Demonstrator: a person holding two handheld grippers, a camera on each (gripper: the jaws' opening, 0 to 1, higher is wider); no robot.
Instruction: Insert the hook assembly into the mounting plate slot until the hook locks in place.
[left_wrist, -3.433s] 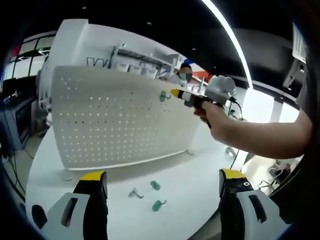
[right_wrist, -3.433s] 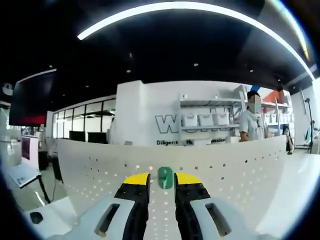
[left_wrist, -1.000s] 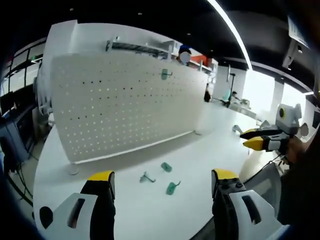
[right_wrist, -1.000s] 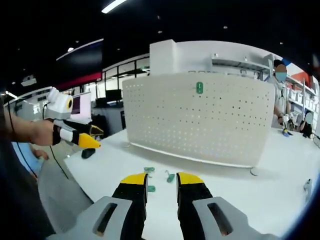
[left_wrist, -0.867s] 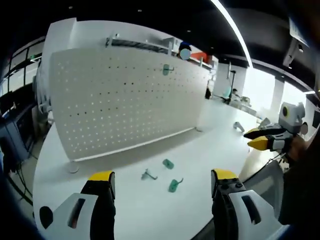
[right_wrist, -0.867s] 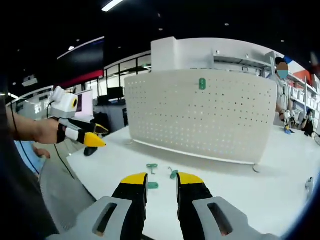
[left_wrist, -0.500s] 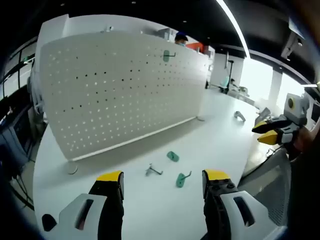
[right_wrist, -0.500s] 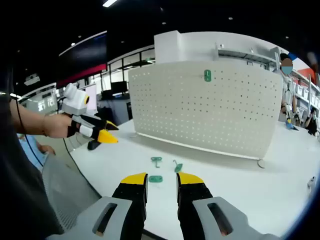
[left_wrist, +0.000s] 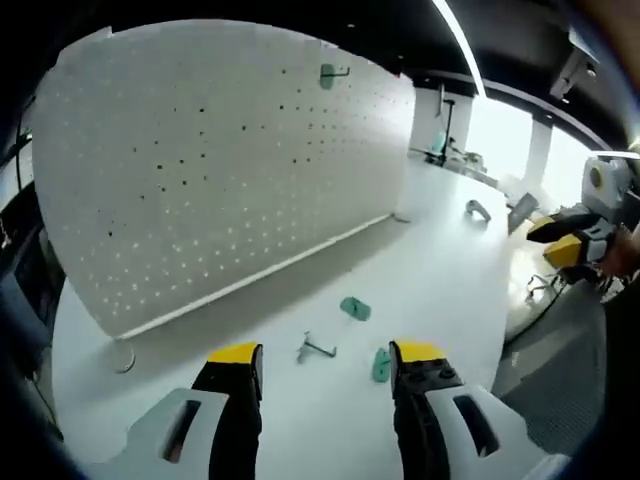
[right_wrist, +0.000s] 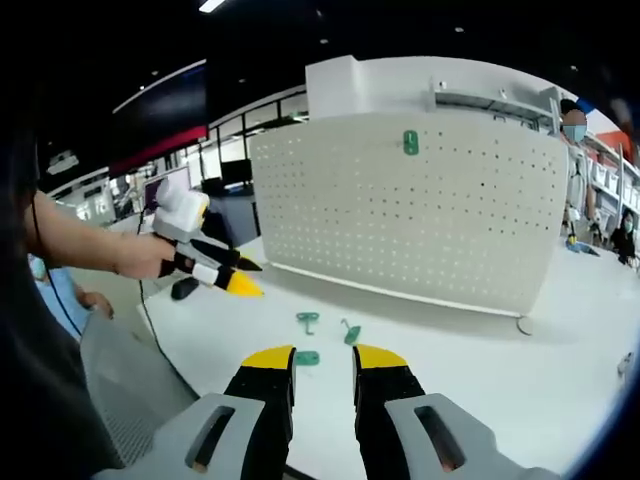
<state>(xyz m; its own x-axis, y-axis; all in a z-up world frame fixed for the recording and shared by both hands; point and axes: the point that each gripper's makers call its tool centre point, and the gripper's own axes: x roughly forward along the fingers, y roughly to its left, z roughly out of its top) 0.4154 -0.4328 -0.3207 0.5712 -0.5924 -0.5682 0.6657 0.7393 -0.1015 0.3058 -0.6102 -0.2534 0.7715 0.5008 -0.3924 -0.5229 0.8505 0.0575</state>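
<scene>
Matt white pegboard (left_wrist: 230, 170), smooth white table (left_wrist: 440, 260), green plastic hooks (left_wrist: 355, 308).

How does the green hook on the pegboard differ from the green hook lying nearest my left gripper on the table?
The mounted hook sits upright high on the pegboard, its prong sticking out from the board; the loose hook lies flat on the table, beside the left gripper. The mounted hook is seated in the holes; the loose hook is attached to nothing. Both look to be the same green plastic.
</scene>
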